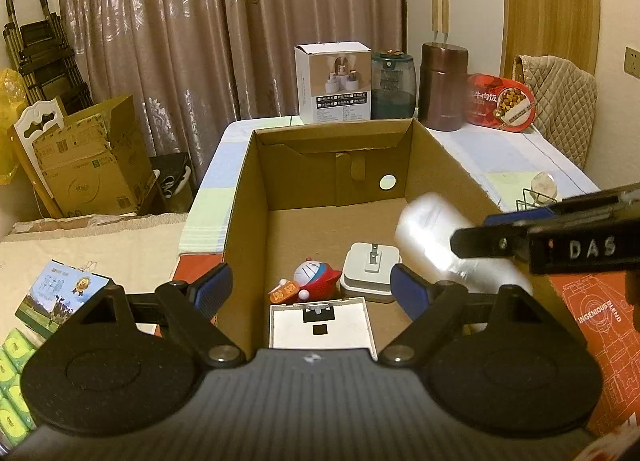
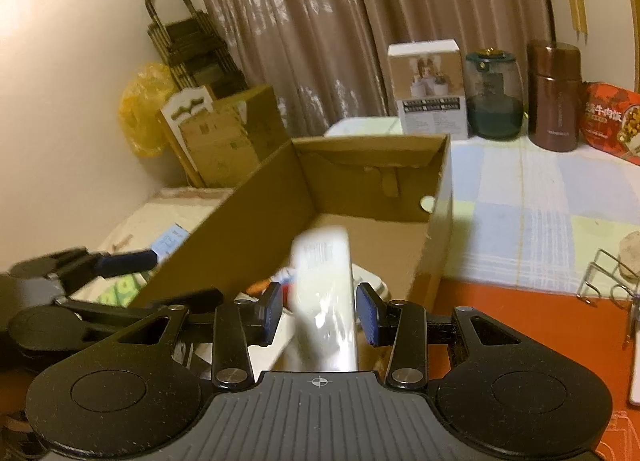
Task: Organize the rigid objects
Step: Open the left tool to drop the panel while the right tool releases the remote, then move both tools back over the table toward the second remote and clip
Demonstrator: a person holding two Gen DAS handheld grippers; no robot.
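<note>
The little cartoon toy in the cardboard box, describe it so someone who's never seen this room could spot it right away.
Find the open cardboard box on the table. On its floor near the front, the toy sits left of a white plug adapter and behind a flat white square device. It is the only colourful thing there: red body, round blue-and-white face.

White bottle (image 2: 326,293) between parted jaws — above open cardboard box (image 2: 248,221).

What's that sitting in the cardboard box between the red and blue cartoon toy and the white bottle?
A white square plug adapter, prongs up, lies between the toy and the blurred white bottle on the floor of the cardboard box, seen in the left wrist view.
</note>
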